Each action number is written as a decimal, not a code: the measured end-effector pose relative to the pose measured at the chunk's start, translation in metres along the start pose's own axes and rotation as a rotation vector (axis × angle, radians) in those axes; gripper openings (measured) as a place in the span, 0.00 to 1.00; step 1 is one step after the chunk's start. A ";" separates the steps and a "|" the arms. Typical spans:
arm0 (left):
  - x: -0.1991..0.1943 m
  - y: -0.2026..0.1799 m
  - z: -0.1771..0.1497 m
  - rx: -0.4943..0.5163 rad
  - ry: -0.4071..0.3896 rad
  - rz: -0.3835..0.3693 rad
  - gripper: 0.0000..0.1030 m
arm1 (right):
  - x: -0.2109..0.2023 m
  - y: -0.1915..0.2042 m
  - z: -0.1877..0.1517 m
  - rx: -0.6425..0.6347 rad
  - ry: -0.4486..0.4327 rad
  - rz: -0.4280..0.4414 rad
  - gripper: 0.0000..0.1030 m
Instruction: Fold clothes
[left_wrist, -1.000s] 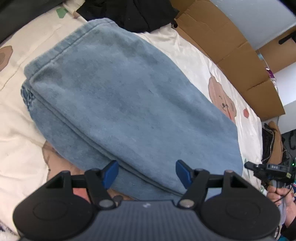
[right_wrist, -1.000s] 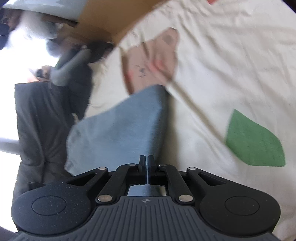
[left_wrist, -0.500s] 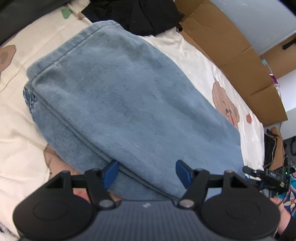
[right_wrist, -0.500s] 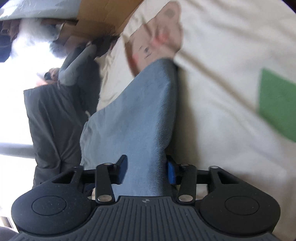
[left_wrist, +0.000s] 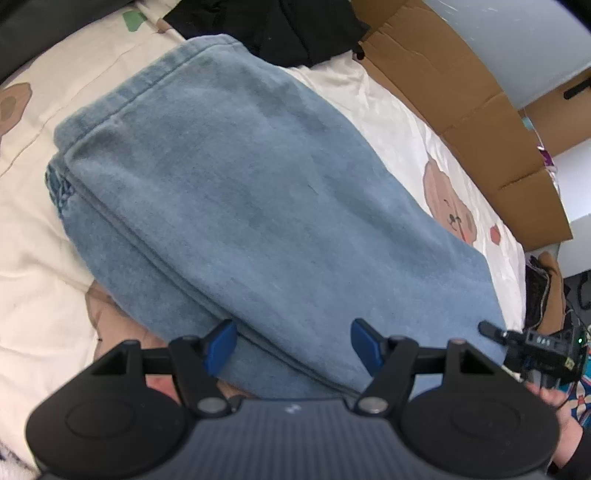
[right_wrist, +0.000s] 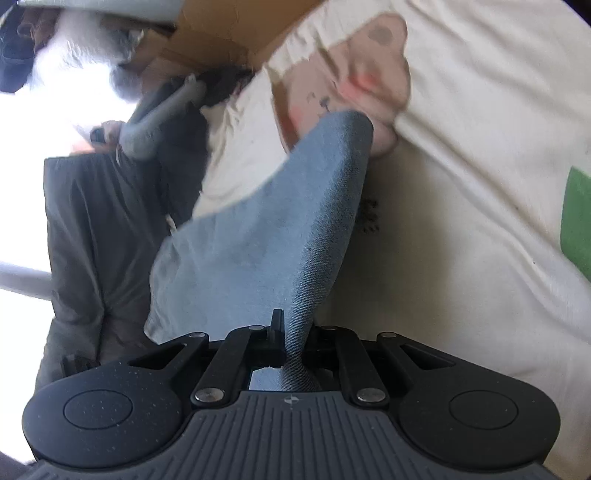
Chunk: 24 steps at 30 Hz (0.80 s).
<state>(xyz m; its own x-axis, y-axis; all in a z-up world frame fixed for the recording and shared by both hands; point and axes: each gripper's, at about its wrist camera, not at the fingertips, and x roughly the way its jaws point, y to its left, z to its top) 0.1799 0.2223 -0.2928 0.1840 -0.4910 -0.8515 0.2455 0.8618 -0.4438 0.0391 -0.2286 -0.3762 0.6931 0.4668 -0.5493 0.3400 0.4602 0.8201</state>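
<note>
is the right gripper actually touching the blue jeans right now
Touching. In the right wrist view the right gripper has just closed, and its jaws pinch a raised fold of the blue jeans between them.

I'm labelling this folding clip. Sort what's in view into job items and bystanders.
Job: blue denim garment, folded on the bed; right gripper, which has just closed on its corner; left gripper, open above its near edge.

Bystanders: black clothing, cardboard, bear-print sheet.

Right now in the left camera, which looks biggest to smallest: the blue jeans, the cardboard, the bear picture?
1. blue jeans
2. cardboard, though it lies farther away, so this is only how it looks
3. bear picture
</note>
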 end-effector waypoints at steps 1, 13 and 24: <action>-0.004 -0.004 0.000 0.019 -0.015 0.006 0.68 | -0.003 0.003 0.000 0.006 -0.015 0.003 0.05; -0.015 -0.049 0.021 0.149 -0.011 -0.004 0.68 | -0.034 0.019 0.009 0.034 -0.056 0.017 0.04; -0.004 -0.077 0.041 0.212 -0.014 0.009 0.68 | -0.087 0.009 0.031 0.019 -0.086 -0.022 0.04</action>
<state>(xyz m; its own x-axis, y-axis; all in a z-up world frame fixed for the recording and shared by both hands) 0.1989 0.1525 -0.2437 0.2004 -0.4863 -0.8505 0.4381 0.8209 -0.3662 0.0018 -0.2886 -0.3159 0.7369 0.3899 -0.5522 0.3672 0.4549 0.8113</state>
